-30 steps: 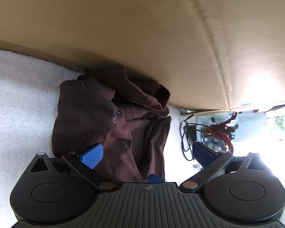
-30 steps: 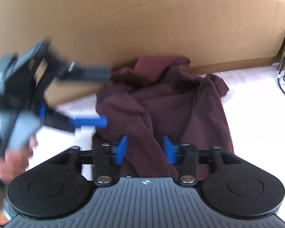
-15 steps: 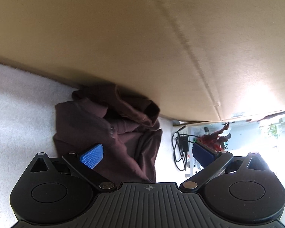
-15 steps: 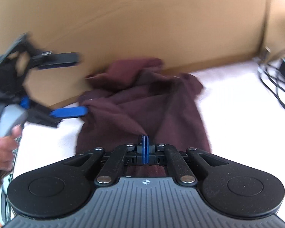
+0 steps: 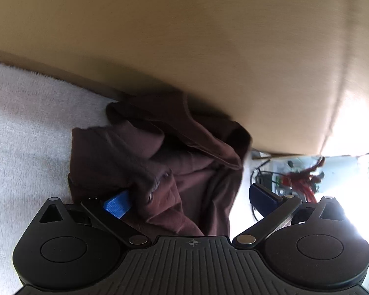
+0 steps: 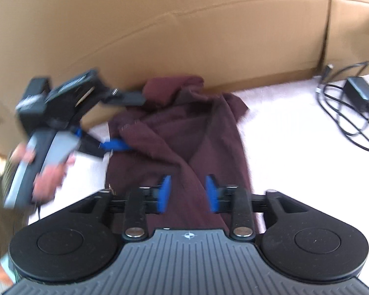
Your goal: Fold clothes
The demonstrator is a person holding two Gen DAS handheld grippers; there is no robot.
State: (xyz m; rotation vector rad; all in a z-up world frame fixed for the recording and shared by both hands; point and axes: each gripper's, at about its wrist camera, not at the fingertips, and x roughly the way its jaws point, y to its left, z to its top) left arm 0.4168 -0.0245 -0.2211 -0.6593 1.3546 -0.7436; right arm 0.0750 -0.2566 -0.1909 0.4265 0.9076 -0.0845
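A crumpled dark maroon garment [image 5: 160, 162] lies on a white fleecy cover, its far end bunched against a cardboard wall. My left gripper [image 5: 189, 196] is open wide at the garment's side, and a fold of cloth covers part of its left blue pad [image 5: 116, 204]. In the right wrist view the garment [image 6: 184, 132] runs lengthwise away from me. My right gripper [image 6: 188, 191] stands open over its near end, cloth showing between the blue pads. The left gripper [image 6: 125, 120] comes in from the left there, blurred, with one finger above the cloth edge and one at it.
A cardboard wall [image 6: 160, 36] closes off the back and turns a corner at the right. A black power adapter with coiled cable [image 6: 356, 93] lies on the white cover [image 6: 283, 135] at the far right. A person's hand [image 6: 46, 172] holds the left gripper's handle.
My right gripper was shut half a second ago and is now open. The left gripper has moved in against the garment's side, and cloth now overlaps its left pad.
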